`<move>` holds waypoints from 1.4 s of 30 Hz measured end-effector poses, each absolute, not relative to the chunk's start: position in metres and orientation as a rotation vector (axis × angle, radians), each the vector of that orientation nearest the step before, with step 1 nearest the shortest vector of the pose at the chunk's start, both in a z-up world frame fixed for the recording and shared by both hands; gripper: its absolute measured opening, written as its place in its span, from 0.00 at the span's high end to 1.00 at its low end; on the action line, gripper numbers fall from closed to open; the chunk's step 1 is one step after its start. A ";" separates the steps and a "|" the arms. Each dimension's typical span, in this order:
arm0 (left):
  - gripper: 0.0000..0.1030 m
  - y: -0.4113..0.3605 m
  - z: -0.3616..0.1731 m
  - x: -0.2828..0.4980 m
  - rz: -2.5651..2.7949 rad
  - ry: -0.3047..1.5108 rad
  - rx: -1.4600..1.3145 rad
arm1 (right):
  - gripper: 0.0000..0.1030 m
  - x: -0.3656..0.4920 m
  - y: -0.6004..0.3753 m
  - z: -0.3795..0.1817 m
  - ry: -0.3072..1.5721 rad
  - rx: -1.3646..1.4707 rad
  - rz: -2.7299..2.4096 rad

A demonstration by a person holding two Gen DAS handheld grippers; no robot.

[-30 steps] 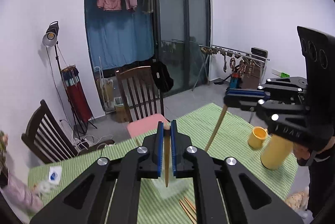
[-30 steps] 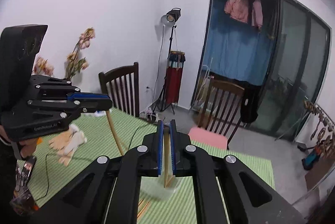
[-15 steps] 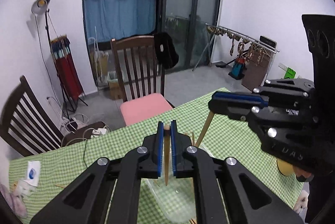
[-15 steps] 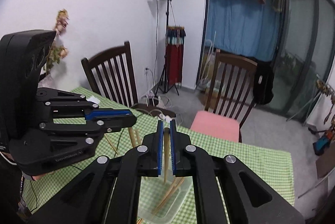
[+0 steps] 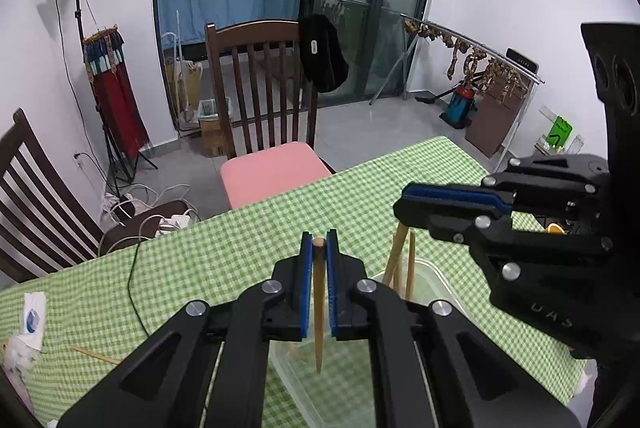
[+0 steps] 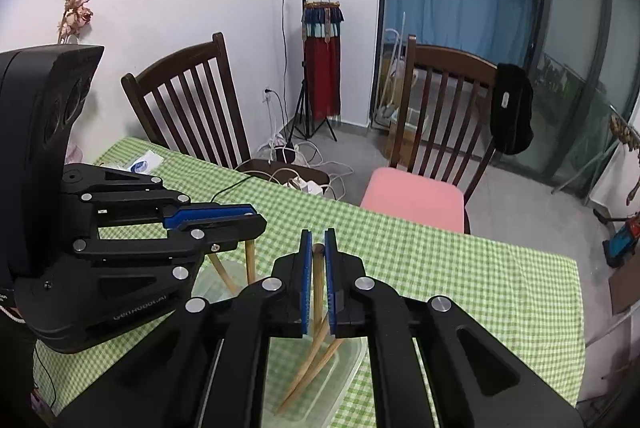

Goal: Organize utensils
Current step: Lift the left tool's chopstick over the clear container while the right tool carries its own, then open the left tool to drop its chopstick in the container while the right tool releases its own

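The lower ends of the chopsticks are partly hidden behind the black linkages of both tools, and the near wall of the clear plastic container [image 5: 430,282] is cut off by the left gripper's [image 5: 319,248] body, so its full outline cannot be made out. That left gripper has its blue-padded fingers [image 5: 306,268] closed onto a single round wooden chopstick [image 5: 319,308], which stands nearly upright, blunt end up between the pads and tapered tip pointing down into the container. The right gripper [image 6: 318,246] likewise has its fingers [image 6: 305,268] pinched shut on a chopstick [image 6: 318,292], long axis near vertical, tip down inside the same container. More chopsticks [image 6: 310,372] lean slanted against its walls. The container sits on the desk [image 5: 248,252], covered in a green-and-white checked cloth; one stray chopstick [image 5: 95,355] lies flat on the cloth, well left of the container.
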State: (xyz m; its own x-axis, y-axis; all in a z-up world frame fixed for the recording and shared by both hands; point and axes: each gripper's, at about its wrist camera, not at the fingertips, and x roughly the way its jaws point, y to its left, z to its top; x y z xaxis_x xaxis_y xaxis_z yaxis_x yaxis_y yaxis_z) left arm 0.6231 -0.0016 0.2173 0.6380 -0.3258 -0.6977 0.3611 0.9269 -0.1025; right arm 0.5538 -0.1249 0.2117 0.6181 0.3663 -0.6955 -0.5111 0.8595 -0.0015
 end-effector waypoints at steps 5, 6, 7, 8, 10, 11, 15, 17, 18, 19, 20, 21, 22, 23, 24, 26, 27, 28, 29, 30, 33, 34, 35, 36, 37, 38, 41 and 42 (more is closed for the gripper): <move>0.96 0.001 0.219 0.626 -0.392 0.788 0.039 | 0.94 0.548 -0.126 0.217 0.734 -0.208 0.498; 0.96 0.002 0.221 0.624 -0.389 0.784 0.042 | 0.94 0.547 -0.128 0.218 0.731 -0.201 0.496; 0.96 0.002 0.222 0.623 -0.386 0.781 0.042 | 0.94 0.547 -0.130 0.221 0.728 -0.194 0.492; 0.96 0.003 0.224 0.621 -0.386 0.779 0.041 | 0.94 0.547 -0.131 0.223 0.725 -0.191 0.490; 0.96 0.006 0.229 0.615 -0.378 0.773 0.039 | 0.94 0.542 -0.135 0.231 0.713 -0.179 0.481; 0.96 0.007 0.234 0.611 -0.374 0.767 0.042 | 0.94 0.540 -0.137 0.234 0.707 -0.175 0.479; 0.96 0.016 0.255 0.589 -0.353 0.738 0.042 | 0.93 0.520 -0.145 0.256 0.662 -0.171 0.455; 0.96 0.021 0.267 0.575 -0.339 0.722 0.039 | 0.93 0.508 -0.150 0.266 0.647 -0.171 0.448; 0.95 0.023 0.273 0.567 -0.334 0.714 0.041 | 0.93 0.502 -0.153 0.271 0.636 -0.173 0.441; 0.95 0.024 0.279 0.559 -0.330 0.707 0.043 | 0.93 0.495 -0.155 0.276 0.627 -0.173 0.435; 0.95 0.027 0.286 0.548 -0.324 0.694 0.048 | 0.93 0.485 -0.158 0.282 0.622 -0.177 0.430; 0.95 0.028 0.292 0.537 -0.321 0.686 0.053 | 0.93 0.475 -0.161 0.287 0.615 -0.184 0.425; 0.95 0.029 0.297 0.529 -0.320 0.680 0.056 | 0.93 0.468 -0.162 0.290 0.610 -0.191 0.422; 0.90 0.030 0.304 0.516 -0.318 0.671 0.059 | 0.93 0.456 -0.166 0.294 0.603 -0.200 0.418; 0.82 0.032 0.309 0.504 -0.310 0.660 0.058 | 0.89 0.445 -0.169 0.297 0.594 -0.203 0.412; 0.75 0.037 0.317 0.475 -0.304 0.640 0.047 | 0.68 0.426 -0.174 0.300 0.583 -0.211 0.402; 0.75 0.038 0.319 0.464 -0.302 0.636 0.048 | 0.59 0.415 -0.177 0.301 0.572 -0.219 0.395; 0.75 0.039 0.321 0.452 -0.297 0.630 0.052 | 0.59 0.403 -0.179 0.302 0.568 -0.229 0.393; 0.72 0.039 0.323 0.437 -0.293 0.626 0.063 | 0.59 0.397 -0.181 0.302 0.568 -0.231 0.395; 0.66 0.039 0.324 0.422 -0.288 0.622 0.070 | 0.58 0.389 -0.183 0.302 0.571 -0.232 0.400; 0.53 0.041 0.327 0.386 -0.274 0.611 0.074 | 0.50 0.362 -0.187 0.300 0.565 -0.243 0.402; 0.51 0.042 0.328 0.374 -0.271 0.604 0.072 | 0.50 0.354 -0.188 0.298 0.563 -0.247 0.402; 0.49 0.042 0.327 0.360 -0.271 0.600 0.070 | 0.50 0.343 -0.189 0.297 0.560 -0.250 0.402; 0.47 0.043 0.326 0.344 -0.272 0.593 0.067 | 0.50 0.332 -0.191 0.294 0.559 -0.252 0.405; 0.46 0.043 0.324 0.333 -0.270 0.585 0.066 | 0.49 0.321 -0.193 0.291 0.557 -0.252 0.408; 0.43 0.042 0.320 0.314 -0.270 0.575 0.069 | 0.47 0.313 -0.194 0.289 0.556 -0.251 0.410; 0.39 0.037 0.308 0.278 -0.279 0.560 0.083 | 0.46 0.285 -0.200 0.274 0.557 -0.241 0.417; 0.38 0.034 0.303 0.265 -0.283 0.555 0.088 | 0.46 0.276 -0.202 0.270 0.559 -0.234 0.418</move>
State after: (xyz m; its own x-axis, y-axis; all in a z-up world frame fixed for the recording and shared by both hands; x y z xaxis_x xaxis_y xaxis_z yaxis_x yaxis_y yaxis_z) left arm 0.2649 0.0340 0.3029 0.8125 -0.2408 -0.5309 0.2880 0.9576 0.0064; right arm 0.2762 -0.2016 0.2695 0.7670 0.3186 -0.5569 -0.4436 0.8904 -0.1017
